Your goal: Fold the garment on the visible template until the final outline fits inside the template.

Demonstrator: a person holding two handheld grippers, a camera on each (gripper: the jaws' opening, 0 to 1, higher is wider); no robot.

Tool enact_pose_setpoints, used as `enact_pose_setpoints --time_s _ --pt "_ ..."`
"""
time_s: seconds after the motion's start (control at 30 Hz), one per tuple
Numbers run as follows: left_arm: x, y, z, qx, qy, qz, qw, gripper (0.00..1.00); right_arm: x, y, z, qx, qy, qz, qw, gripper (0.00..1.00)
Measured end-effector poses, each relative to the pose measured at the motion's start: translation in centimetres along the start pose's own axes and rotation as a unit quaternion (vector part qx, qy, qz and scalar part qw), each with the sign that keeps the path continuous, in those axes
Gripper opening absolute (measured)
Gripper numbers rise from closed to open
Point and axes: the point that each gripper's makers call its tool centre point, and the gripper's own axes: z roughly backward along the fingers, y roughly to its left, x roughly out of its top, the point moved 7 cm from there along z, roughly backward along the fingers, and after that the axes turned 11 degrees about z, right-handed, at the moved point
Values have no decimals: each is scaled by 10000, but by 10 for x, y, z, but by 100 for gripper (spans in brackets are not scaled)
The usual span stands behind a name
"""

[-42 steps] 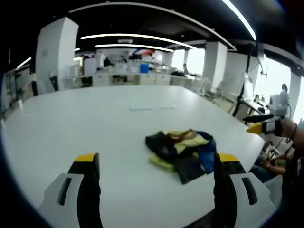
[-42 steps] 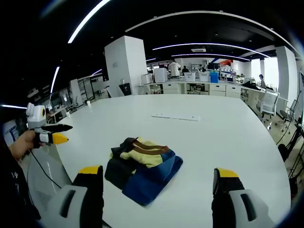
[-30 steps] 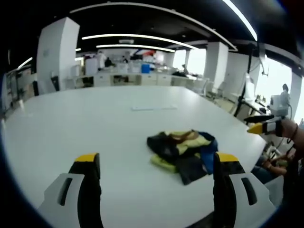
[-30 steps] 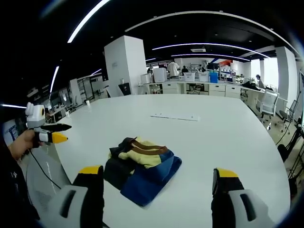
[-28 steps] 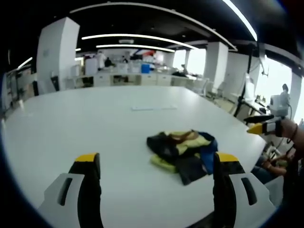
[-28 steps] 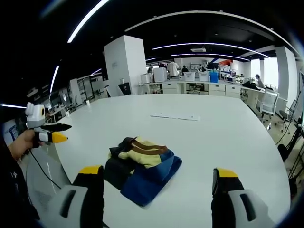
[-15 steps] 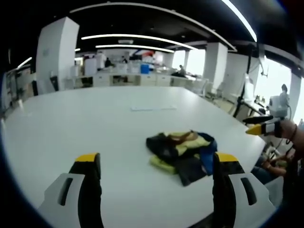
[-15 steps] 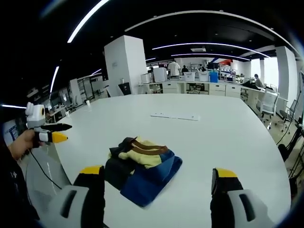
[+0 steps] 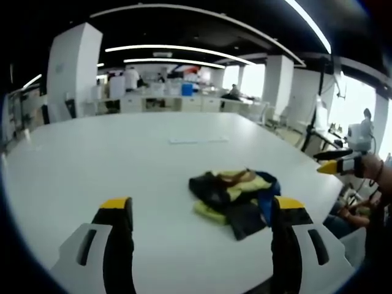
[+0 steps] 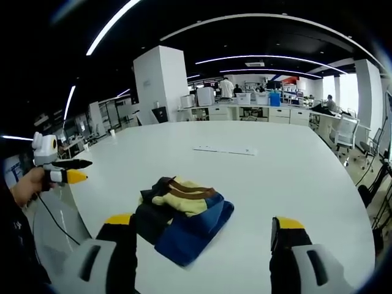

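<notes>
A crumpled garment point(image 9: 236, 193) in black, yellow, blue and brown lies bunched on the white table point(image 9: 110, 153); in the right gripper view the garment point(image 10: 184, 214) lies just ahead of the jaws. My left gripper point(image 9: 199, 211) is open and empty, held above the table short of the garment. My right gripper point(image 10: 199, 229) is open and empty too, its jaws on either side of the heap but apart from it. The right gripper point(image 9: 337, 165) enters the left gripper view at the right; the left gripper point(image 10: 67, 174) shows at the left of the right gripper view. A faint pale rectangle, the template point(image 10: 225, 149), lies beyond the garment.
A person's hand point(image 10: 24, 184) holds the left gripper at the table's edge. Office desks, a white pillar point(image 10: 162, 82) and chairs point(image 10: 346, 135) stand beyond the table. The table's curved edge runs near both grippers.
Both grippers' jaws have drawn slightly closer together. The garment has not moved.
</notes>
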Motion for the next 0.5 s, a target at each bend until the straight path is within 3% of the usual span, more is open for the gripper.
enact_pose_setpoints --time_s 0.5 --pt "-7 3 -7 25 63 60 10000 80 -5 -1 -6 13 85 7 10000 84"
